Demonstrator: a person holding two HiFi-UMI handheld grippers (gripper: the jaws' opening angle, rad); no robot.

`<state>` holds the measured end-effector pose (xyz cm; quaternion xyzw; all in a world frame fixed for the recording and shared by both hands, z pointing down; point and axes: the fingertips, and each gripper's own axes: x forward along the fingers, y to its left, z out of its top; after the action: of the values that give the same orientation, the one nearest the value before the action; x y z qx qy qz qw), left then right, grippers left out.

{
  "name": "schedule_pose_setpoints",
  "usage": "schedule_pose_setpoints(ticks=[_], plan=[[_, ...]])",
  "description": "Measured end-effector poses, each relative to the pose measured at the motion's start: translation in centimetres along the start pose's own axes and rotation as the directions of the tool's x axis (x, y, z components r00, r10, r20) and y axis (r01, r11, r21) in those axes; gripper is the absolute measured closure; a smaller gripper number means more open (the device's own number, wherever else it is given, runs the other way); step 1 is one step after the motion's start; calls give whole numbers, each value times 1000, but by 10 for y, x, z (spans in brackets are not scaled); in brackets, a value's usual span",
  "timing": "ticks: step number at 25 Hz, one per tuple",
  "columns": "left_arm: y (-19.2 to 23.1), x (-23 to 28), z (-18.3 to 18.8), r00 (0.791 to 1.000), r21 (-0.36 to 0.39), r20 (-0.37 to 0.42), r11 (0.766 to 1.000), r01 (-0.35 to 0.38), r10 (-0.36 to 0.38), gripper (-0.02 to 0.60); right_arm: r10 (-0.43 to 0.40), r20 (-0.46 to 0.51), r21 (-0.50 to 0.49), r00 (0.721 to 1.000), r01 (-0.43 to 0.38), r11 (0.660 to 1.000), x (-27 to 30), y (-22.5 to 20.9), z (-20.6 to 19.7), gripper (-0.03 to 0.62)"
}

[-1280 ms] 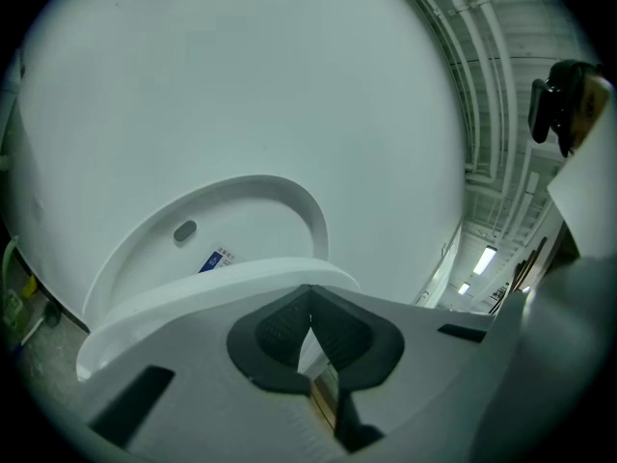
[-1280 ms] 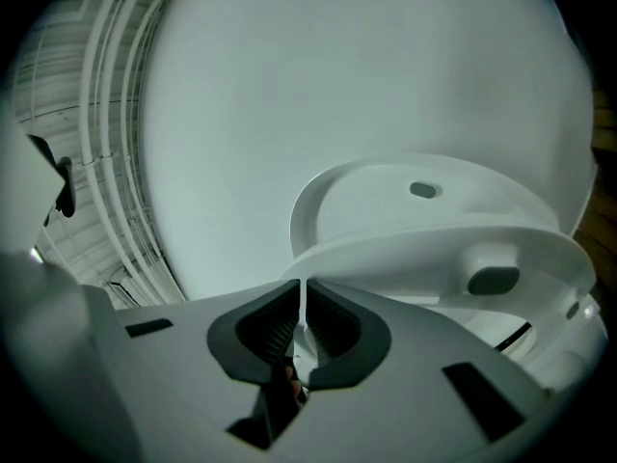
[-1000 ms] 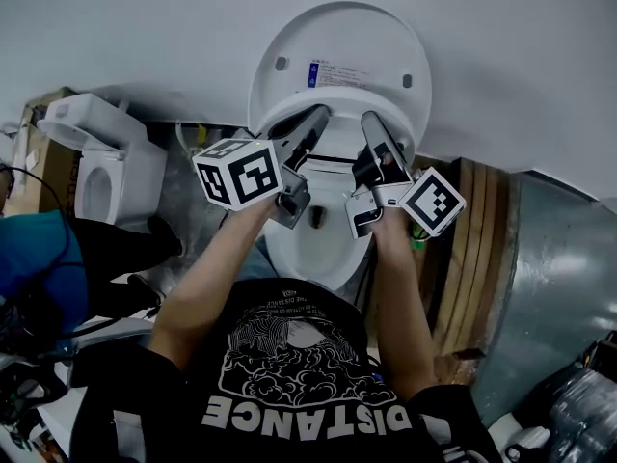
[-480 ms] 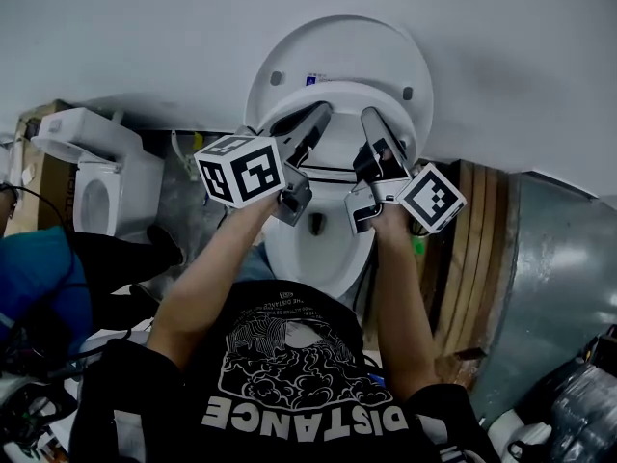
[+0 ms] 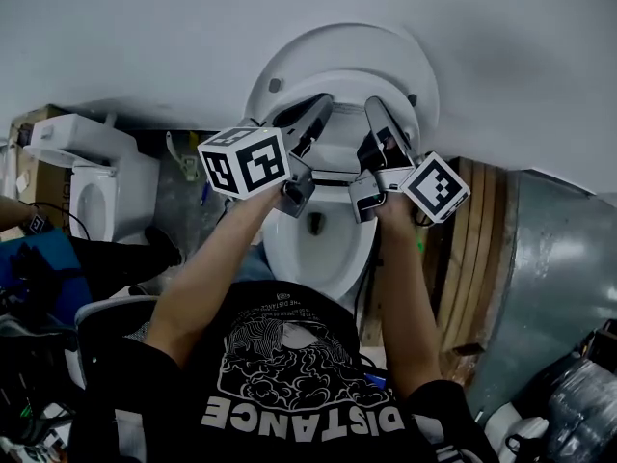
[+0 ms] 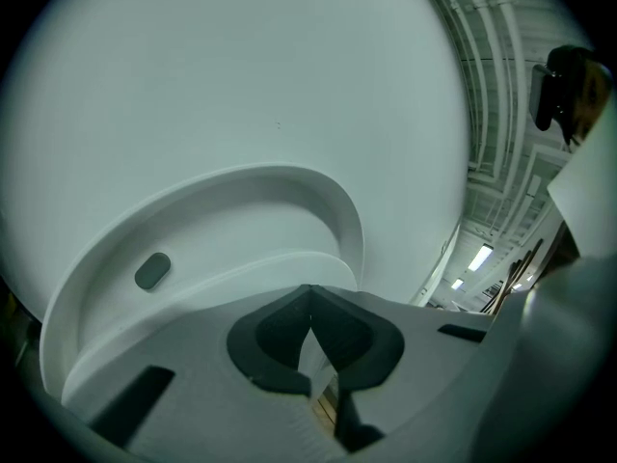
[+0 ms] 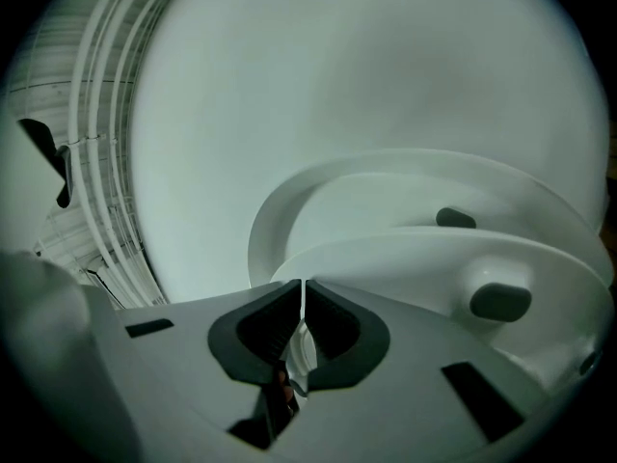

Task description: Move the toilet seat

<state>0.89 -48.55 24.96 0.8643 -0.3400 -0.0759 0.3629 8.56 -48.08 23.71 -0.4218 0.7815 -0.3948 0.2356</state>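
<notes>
A white toilet stands against the wall, its lid (image 5: 337, 44) upright. The seat ring (image 5: 349, 80) is swung up close to the lid, well above the bowl (image 5: 323, 249). My left gripper (image 5: 322, 106) and right gripper (image 5: 372, 106) both reach up to the ring's lower edge. Both are shut, with nothing between the fingers. In the left gripper view the shut jaws of the left gripper (image 6: 309, 309) lie against the seat (image 6: 222, 283), with the lid (image 6: 241, 196) behind. In the right gripper view the right gripper (image 7: 302, 295) touches the seat (image 7: 424, 251) near a grey bumper (image 7: 499, 301).
A second white toilet (image 5: 96, 177) stands on the floor to the left. Wooden boards (image 5: 472, 249) and a grey metal duct (image 5: 559, 258) lie to the right of the bowl. A dark bag (image 5: 578, 403) sits at the bottom right, and cables and clutter at the lower left.
The seat ring has swung further up toward the lid and now hides the label on it. Both grippers have risen with it and stayed shut.
</notes>
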Motion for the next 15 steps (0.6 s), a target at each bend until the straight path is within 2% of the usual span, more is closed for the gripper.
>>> schedule_pose_setpoints(ticks=[6, 11, 15], plan=[[18, 8, 5, 1000, -8, -18, 1000, -19, 19, 569, -28, 8, 2, 1000, 28, 1000, 15, -12, 7, 566], [25, 11, 7, 999, -11, -34, 1000, -12, 12, 569, 5, 13, -63, 1000, -4, 998, 26, -5, 14, 566], [26, 14, 9, 999, -9, -40, 1000, -5, 5, 569, -10, 24, -57, 1000, 12, 998, 29, -7, 18, 566]])
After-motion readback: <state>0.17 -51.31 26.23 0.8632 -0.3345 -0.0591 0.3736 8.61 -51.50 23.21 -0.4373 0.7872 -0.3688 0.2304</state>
